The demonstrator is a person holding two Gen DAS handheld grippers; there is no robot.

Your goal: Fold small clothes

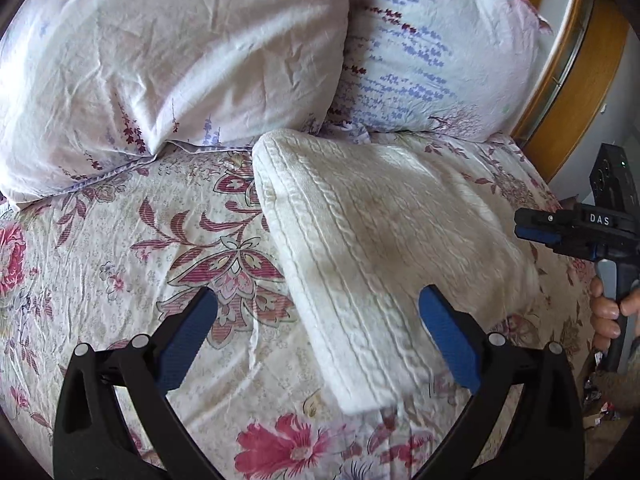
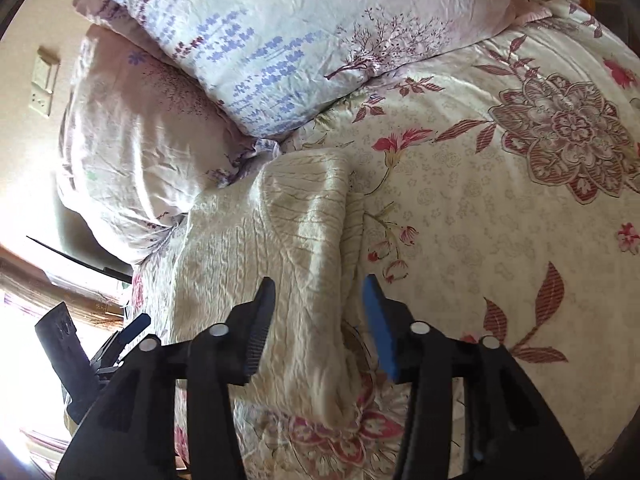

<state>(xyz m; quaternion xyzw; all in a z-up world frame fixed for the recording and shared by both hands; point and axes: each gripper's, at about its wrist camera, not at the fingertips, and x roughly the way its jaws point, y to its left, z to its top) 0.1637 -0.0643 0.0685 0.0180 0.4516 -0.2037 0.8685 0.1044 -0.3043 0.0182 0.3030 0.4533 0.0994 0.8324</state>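
Observation:
A cream ribbed knit garment (image 1: 372, 248) lies folded into a thick rectangle on the floral bedspread (image 1: 132, 240). My left gripper (image 1: 316, 336) is open above its near corner, the blue pads straddling the garment's edge without holding it. In the right wrist view the same garment (image 2: 280, 240) lies under my right gripper (image 2: 320, 320), which is open with the fabric between its fingers and not pinched. The right gripper also shows in the left wrist view (image 1: 536, 226) at the garment's right side, held by a hand.
Two floral pillows (image 1: 172, 60) (image 1: 436, 48) lie against the head of the bed just behind the garment. A wooden headboard (image 1: 572, 80) curves at the right. The bedspread (image 2: 500, 200) stretches to the right in the right wrist view. A wall switch (image 2: 44, 80) is at the left.

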